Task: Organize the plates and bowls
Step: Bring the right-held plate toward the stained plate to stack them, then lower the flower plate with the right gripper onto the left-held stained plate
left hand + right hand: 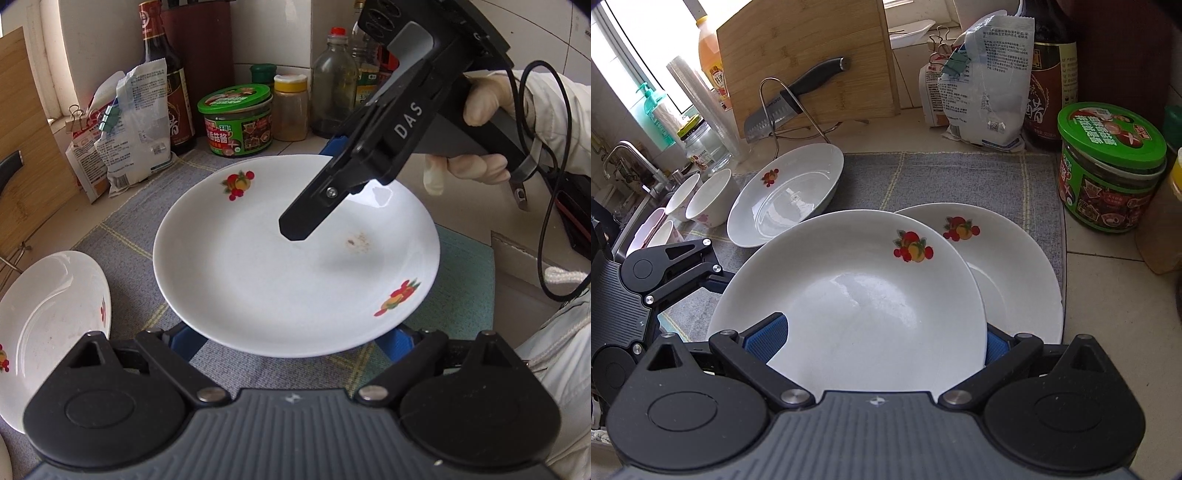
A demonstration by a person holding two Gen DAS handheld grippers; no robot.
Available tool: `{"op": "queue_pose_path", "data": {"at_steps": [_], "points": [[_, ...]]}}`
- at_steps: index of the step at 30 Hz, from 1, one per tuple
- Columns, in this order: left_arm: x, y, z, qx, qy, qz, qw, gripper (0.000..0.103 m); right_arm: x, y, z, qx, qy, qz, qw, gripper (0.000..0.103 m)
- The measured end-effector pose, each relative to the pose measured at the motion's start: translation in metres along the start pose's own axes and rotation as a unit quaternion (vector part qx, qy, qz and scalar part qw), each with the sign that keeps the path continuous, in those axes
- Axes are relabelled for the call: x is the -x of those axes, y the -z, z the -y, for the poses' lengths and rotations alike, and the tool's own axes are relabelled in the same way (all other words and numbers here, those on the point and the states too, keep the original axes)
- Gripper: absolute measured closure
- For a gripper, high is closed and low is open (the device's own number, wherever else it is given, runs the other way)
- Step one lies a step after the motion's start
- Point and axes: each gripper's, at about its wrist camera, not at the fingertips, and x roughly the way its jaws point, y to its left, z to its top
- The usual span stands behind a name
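A white plate with fruit prints (pixel 295 266) fills the left wrist view; it also shows in the right wrist view (pixel 849 299), held above a second plate (pixel 1015 266) on the grey mat. My right gripper (pixel 879 343) is shut on its edge, one blue pad (pixel 764 336) above the rim, and reaches over it in the left wrist view (pixel 295 229). My left gripper (pixel 291 343) is open, its blue fingers (pixel 184 341) under the plate's near edge; whether they touch it is unclear. A third plate (pixel 786 195) and small bowls (pixel 709 199) lie further left.
Jars (pixel 238 122), sauce bottles (pixel 166 74) and food bags (pixel 125 122) stand behind the grey mat (pixel 960 177). A bamboo cutting board (pixel 809 55) with a knife (pixel 790 99) on a wire rack leans at the back. A sink and tap (pixel 624 155) lie left.
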Motion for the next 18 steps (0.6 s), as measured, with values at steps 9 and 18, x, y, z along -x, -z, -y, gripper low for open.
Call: {"op": "queue_pose_path", "data": {"at_steps": [9, 18], "points": [[-0.011, -0.005, -0.001, 0.000, 0.004, -0.009, 1.0000, 0.009, -0.004, 0.002, 0.012, -0.009, 0.002, -0.003, 1.000, 0.000], [-0.018, -0.011, -0.004, 0.001, 0.002, -0.011, 0.9999, 0.009, -0.004, 0.003, 0.018, -0.015, 0.005, 0.000, 1.000, 0.000]]}}
